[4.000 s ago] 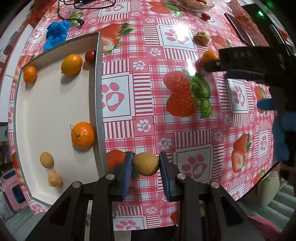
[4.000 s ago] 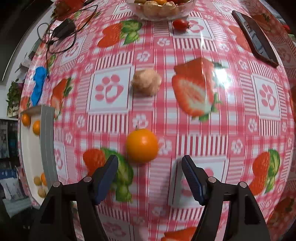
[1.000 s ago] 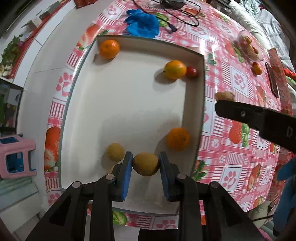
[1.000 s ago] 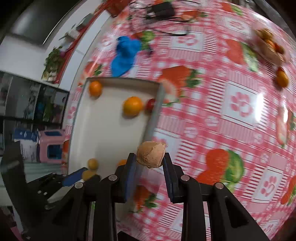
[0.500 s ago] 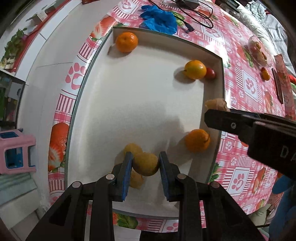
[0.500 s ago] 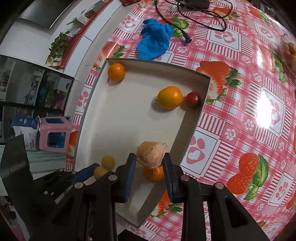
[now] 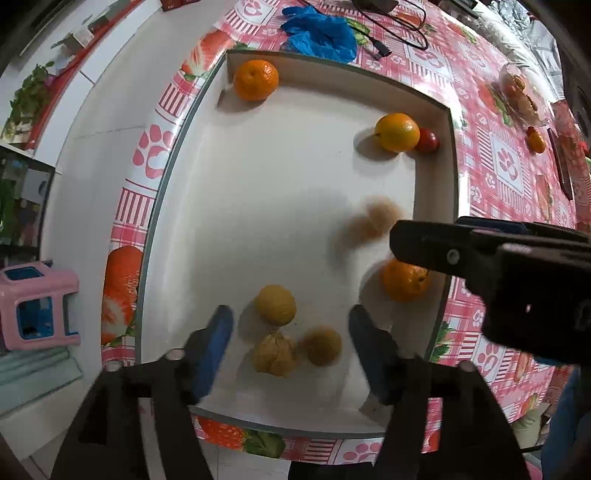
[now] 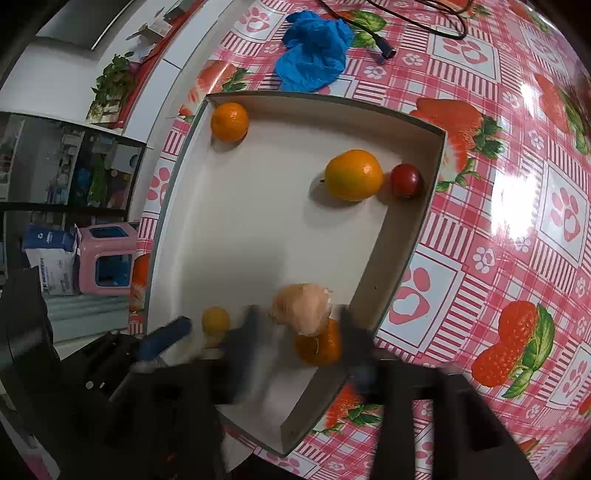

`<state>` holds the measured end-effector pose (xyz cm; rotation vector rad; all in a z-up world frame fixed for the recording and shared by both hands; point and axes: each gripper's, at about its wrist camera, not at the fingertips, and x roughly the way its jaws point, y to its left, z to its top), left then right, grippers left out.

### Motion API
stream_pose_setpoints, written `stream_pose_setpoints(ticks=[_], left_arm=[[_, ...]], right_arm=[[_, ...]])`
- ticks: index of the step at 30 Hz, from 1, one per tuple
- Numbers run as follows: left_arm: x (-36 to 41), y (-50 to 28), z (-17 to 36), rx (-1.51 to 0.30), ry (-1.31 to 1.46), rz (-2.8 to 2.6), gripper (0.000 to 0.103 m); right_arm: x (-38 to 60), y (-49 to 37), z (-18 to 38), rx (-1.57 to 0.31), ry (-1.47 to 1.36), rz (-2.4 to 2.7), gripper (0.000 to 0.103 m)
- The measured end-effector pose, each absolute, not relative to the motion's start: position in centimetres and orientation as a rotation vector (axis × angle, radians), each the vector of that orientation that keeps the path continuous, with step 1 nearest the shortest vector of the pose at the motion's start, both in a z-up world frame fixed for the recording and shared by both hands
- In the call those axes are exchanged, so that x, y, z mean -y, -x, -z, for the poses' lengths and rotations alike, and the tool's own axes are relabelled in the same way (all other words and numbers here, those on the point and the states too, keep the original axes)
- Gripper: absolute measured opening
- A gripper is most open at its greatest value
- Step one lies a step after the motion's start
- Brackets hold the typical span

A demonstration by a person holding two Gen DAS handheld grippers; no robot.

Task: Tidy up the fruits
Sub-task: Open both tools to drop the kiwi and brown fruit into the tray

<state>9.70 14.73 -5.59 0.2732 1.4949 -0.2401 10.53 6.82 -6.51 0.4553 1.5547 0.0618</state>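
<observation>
Now both the left gripper [image 7: 290, 343] and right gripper [image 8: 297, 332] gape, fruits [image 7: 320, 346] lying loose between them.

The tray [image 7: 436, 184] holds three oranges [image 7: 255, 80], one red cherry tomato [image 7: 427, 140], two small yellow fruits [image 7: 276, 305], one papery husked fruit [image 7: 274, 354] and a blurred tan one [image 7: 373, 219], possibly another husked fruit. One blue glove [image 7: 319, 32] lies far on the surface [image 7: 498, 162].

We see a crumpled blue glove [image 8: 314, 55] at twelve o'clock, a black cable [image 8: 399, 22] beside it, and a pink stool [image 8: 109, 258] at nine.
</observation>
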Motion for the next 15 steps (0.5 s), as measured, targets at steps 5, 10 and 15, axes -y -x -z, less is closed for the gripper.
stream_pose_setpoints(ticks=[5, 10, 15], left_arm=[[-13.7, -9.5, 5.0, -1.498, -0.288, 0.25, 0.076], [-11.2, -9.6, 3.7, -1.483, -0.302, 0.296, 0.077], [-7.8, -9.1, 2.5, -1.467, -0.322, 0.365, 0.078]], right_arm=[[-4.9, -10.0, 5.9, -1.549, -0.474, -0.034, 0.07], [-1.4, -9.0, 4.5, -1.512, -0.503, 0.035, 0.091], [3.8, -7.9, 2.8, -1.454, -0.541, 0.138, 0.091]])
